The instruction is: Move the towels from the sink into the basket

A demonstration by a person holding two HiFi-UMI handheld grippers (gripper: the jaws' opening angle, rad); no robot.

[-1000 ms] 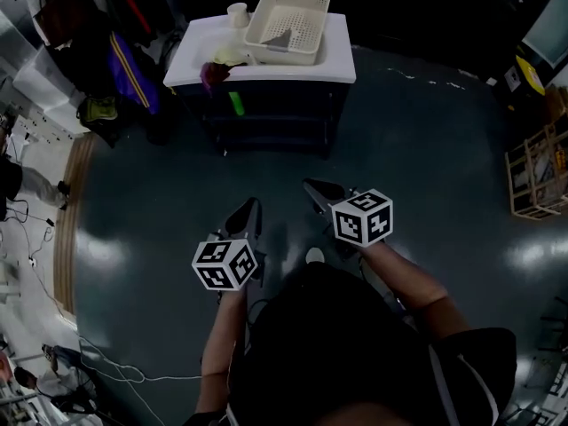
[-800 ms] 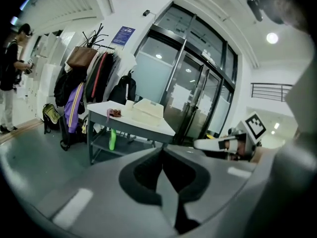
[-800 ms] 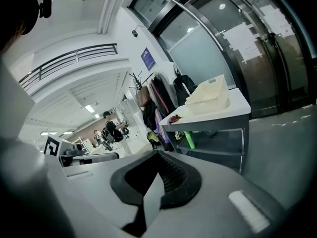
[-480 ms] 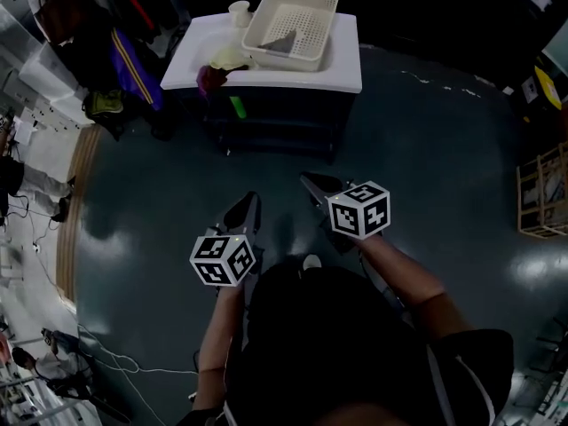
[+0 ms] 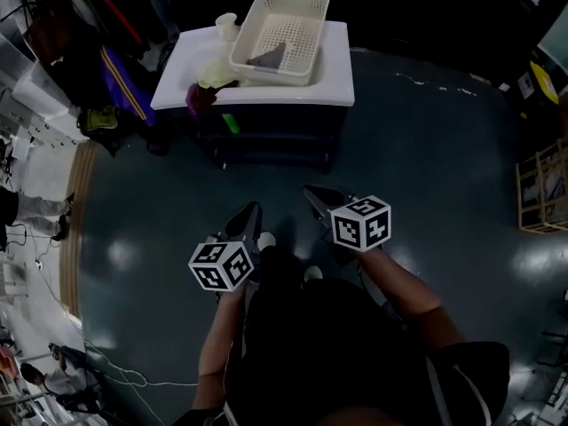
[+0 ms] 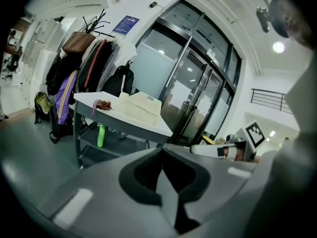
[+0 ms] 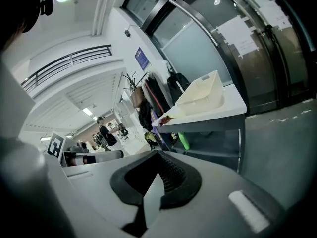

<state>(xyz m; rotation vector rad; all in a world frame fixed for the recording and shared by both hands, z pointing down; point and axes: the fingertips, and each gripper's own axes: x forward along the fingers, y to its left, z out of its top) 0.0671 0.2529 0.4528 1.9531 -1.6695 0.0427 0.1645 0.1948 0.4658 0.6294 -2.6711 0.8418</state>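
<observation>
- The person stands on the dark floor (image 5: 426,149), well apart from the white surface (image 5: 341,76) that carries the sink. I'd call this the walk-up step, with no towel reached yet.
- The left hand-held gripper (image 5: 250,211) has its jaws pressed together with nothing between them. Its own view shows only open air and the surface ahead.
- The right hand-held gripper (image 5: 313,193) reads the same: jaws closed, empty, pointing towards the surface.
- The towels lie at the left end of the surface. A maroon towel (image 5: 197,96) is draped at the front edge and a pale yellow towel (image 5: 213,72) lies just behind it, close against the basket's left side. The basin itself I can't make out beneath them.
- The basket (image 5: 311,25) sits on the surface to their right, and a grey cloth (image 5: 265,58) already lies inside it.
- A white cup (image 5: 225,25) stands at the back left corner beside the basket, and a green bottle (image 5: 231,122) is on the shelf below.
- Next, I'd judge, the gap to the surface has to be closed. Then one pair of jaws must spread before coming down on the maroon towel, the nearest one.
- Soft cloth wants pinching at a raised fold, and the part hanging at the edge offers an easy bite. The lift must also clear the basket rim.
</observation>
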